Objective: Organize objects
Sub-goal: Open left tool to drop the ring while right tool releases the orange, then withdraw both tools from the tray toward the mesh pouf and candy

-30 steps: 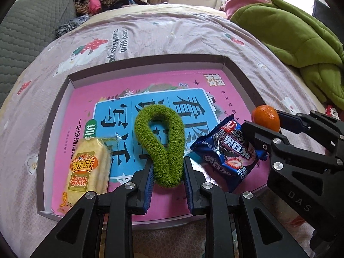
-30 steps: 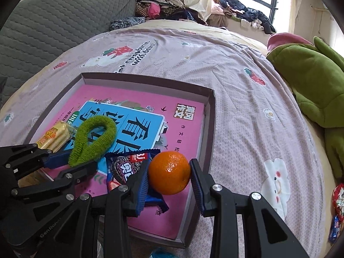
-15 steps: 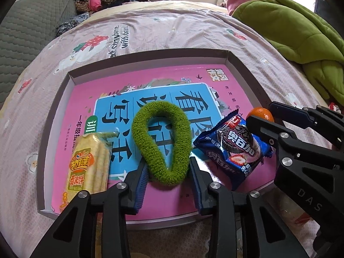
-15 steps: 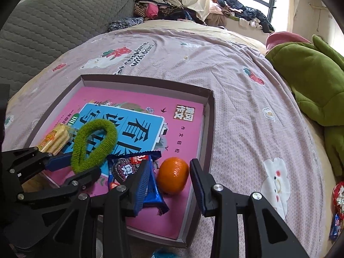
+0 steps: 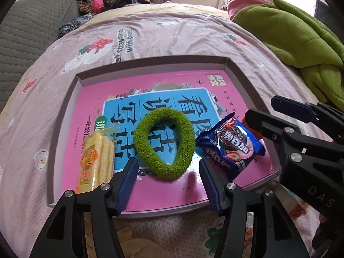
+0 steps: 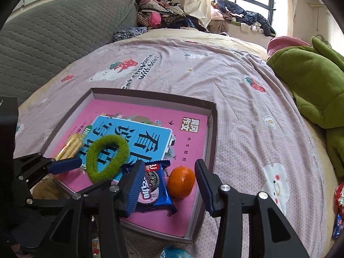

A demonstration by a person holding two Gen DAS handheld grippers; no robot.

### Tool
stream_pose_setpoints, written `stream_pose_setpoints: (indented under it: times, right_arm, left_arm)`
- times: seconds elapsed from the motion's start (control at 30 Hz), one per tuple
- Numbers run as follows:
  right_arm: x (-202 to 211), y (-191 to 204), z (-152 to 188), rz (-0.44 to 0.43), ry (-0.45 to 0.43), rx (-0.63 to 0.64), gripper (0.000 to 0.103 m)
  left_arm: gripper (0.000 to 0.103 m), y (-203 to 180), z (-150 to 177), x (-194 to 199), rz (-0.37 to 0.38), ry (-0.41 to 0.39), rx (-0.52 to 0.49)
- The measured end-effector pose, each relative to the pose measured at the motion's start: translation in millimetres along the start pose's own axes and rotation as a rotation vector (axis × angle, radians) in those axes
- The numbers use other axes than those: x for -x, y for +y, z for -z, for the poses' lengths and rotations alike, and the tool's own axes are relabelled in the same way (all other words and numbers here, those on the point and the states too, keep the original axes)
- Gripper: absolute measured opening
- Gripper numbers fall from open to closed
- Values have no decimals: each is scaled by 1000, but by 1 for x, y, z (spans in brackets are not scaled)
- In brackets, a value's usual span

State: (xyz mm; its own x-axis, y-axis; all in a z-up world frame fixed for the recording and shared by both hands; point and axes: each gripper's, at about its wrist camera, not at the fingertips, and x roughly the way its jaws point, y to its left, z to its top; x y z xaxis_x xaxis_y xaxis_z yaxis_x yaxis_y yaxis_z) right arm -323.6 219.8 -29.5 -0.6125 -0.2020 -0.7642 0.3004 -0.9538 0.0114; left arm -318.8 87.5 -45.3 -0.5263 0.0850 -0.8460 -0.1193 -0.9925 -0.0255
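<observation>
A shallow box [image 5: 64, 129] on the bed holds a pink book [image 5: 172, 81]. On the book lie a yellow biscuit pack [image 5: 96, 157], a green scrunchie [image 5: 187, 133] and a blue cookie pack [image 5: 232, 144]. My left gripper [image 5: 167, 167] is opening; the scrunchie's near end sits between its jaws, untouched by the pads. In the right wrist view an orange [image 6: 181, 181] rests in the box corner beside the cookie pack [image 6: 152, 185]. My right gripper [image 6: 169, 165] is opening around the orange, pads clear of it. The scrunchie [image 6: 92, 157] and box rim [image 6: 212, 133] show here too.
A green plush blanket [image 6: 311, 75] lies on the right of the bed. A grey quilted headboard [image 6: 53, 38] and a heap of clothes [image 6: 161, 17] are behind. Snack packets [image 6: 339, 193] lie at the bed's right edge, and a blue object [image 6: 172, 252] below the box.
Both grippers have spread their jaws. The left let go of the scrunchie, which rounded out. The right let go of the orange, which now lies lower in the box.
</observation>
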Motion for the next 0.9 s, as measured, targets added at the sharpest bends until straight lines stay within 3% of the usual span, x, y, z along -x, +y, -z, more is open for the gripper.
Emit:
stream_pose_setpoints:
  times: [0.17, 0.4, 0.9]
  right_arm:
    - [16, 0, -2, 5, -28, -10, 48]
    - [47, 1, -8, -29, -79, -27, 54]
    - [103, 17, 2, -51, -120, -36, 54]
  left_arm:
    - [66, 1, -1, 17, 0, -20, 3]
    - [66, 8, 6, 43, -7, -40, 23]
    - [66, 14, 23, 107, -11, -123, 30]
